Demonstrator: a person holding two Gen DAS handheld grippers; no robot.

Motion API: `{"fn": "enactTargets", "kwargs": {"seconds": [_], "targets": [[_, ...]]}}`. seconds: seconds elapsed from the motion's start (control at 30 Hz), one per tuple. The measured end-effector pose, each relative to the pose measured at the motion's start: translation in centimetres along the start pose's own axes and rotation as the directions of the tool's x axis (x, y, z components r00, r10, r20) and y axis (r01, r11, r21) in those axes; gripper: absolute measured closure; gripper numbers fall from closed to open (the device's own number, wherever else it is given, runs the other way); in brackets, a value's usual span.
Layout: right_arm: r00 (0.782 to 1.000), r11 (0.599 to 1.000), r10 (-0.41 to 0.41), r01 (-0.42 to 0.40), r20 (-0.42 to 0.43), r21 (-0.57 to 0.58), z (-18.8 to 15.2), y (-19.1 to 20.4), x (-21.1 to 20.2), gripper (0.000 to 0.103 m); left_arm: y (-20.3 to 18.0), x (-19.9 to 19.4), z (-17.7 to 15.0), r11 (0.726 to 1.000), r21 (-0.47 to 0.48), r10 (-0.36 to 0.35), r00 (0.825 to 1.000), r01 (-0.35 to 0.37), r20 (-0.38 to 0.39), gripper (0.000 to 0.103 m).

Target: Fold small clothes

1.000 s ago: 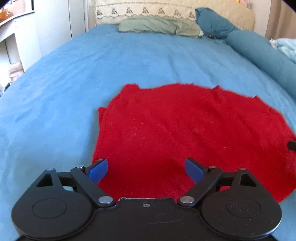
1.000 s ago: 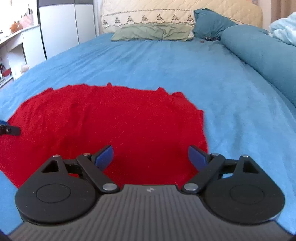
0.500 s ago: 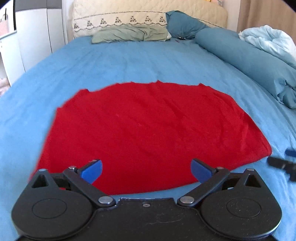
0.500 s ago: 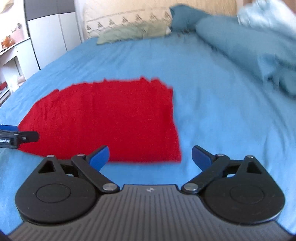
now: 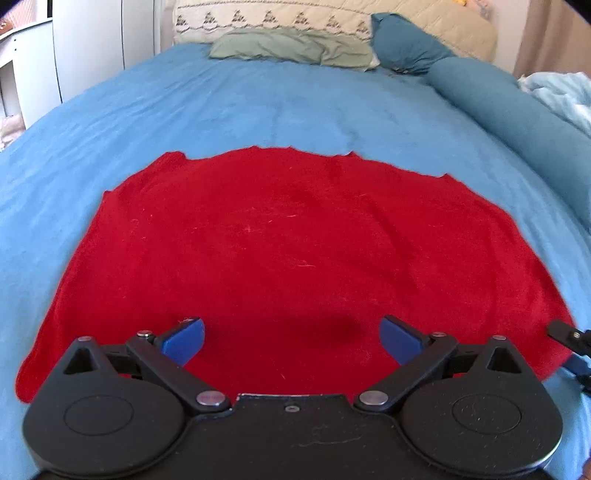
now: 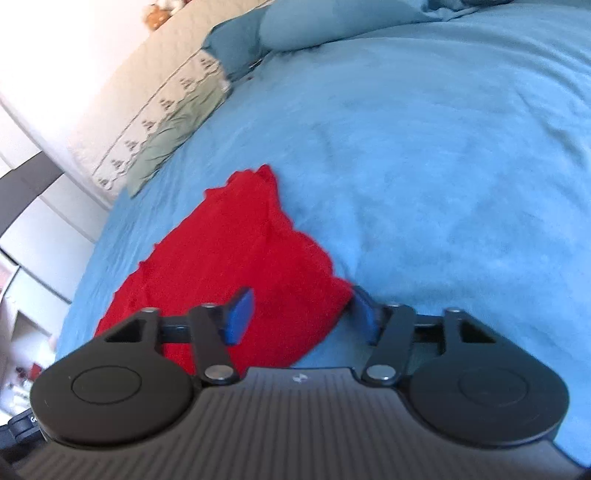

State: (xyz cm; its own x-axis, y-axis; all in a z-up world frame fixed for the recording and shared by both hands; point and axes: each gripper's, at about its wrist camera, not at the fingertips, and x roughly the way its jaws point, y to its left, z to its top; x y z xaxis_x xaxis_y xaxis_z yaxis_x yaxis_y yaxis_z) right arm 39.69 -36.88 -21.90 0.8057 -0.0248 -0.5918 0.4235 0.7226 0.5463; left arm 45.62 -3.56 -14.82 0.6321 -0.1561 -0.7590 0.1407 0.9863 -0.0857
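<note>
Open blue bedspread (image 5: 295, 110) beyond; teal bolster (image 5: 517, 122) along right.

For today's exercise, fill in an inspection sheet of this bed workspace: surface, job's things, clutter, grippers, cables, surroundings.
Surface: blue bedspread, lightly creased.
Job's things: red garment spread flat.
Clutter: nothing seen.
Grippers: left gripper open over the garment's near edge; right gripper tilted, jaws just been closing around the garment's corner, pads not visibly pressing.
Cables: nothing seen.
Surroundings: green pillow, teal bolster, patterned headboard cushion, white cabinet.
</note>
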Motion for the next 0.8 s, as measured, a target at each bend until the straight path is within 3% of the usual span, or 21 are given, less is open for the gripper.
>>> {"fn": "enactTargets", "kwargs": {"seconds": [0.13,0.27,0.37,0.47,0.53,0.57,0.63,0.67,0.73,0.8], "targets": [[0.998,0.995,-0.056,0.055,-0.006,-0.083,0.2,1.6,0.4,0.072,-0.4,1.5,-0.1,0.998,0.051,0.051,0.998,-0.049,-0.033,0.001],[0.997,0.981,-0.073,0.071,-0.004,-0.183,1.3,4.9,-0.2,0.076,-0.8,2.4,-0.2,0.993,0.093,0.077,0.995,-0.071,-0.067,0.000],[1.000,0.972,0.015,-0.012,0.010,-0.236,3.0,9.4,-1.6,0.077,-0.1,2.1,0.3,0.997,0.071,0.049,0.995,-0.043,-0.083,0.001],[0.986,0.933,0.168,-0.166,-0.023,-0.320,4.1,16.5,-2.5,0.077,1.6,0.5,0.4,0.999,0.046,0.013,0.997,-0.010,-0.075,0.010],[0.951,0.878,0.297,-0.308,-0.089,-0.365,3.6,21.4,-2.6,0.079,3.6,-1.2,0.3,1.000,0.025,0.007,0.998,-0.005,-0.055,0.010],[0.923,0.835,0.354,-0.384,-0.149,-0.393,2.8,24.2,-2.4,0.080,4.9,-2.2,0.0,1.000,0.017,0.008,0.999,-0.007,-0.041,0.009],[0.872,0.748,0.410,-0.490,-0.268,-0.448,0.3,28.6,-1.6,0.081,7.6,-4.0,-0.7,1.000,0.006,0.016,1.000,-0.016,-0.018,0.009],[0.837,0.693,0.418,-0.545,-0.353,-0.472,-1.7,30.7,-0.8,0.082,8.9,-4.7,-1.2,1.000,0.000,0.027,1.000,-0.027,-0.014,0.009],[0.786,0.626,0.376,-0.606,-0.490,-0.491,-5.8,33.1,1.4,0.082,11.6,-5.9,-2.5,0.999,-0.010,0.049,0.999,-0.049,-0.010,0.009],[0.768,0.600,0.279,-0.608,-0.576,-0.520,-10.2,34.1,4.2,0.082,13.6,-6.5,-3.9,0.997,-0.013,0.069,0.997,-0.070,-0.021,0.009]]}}
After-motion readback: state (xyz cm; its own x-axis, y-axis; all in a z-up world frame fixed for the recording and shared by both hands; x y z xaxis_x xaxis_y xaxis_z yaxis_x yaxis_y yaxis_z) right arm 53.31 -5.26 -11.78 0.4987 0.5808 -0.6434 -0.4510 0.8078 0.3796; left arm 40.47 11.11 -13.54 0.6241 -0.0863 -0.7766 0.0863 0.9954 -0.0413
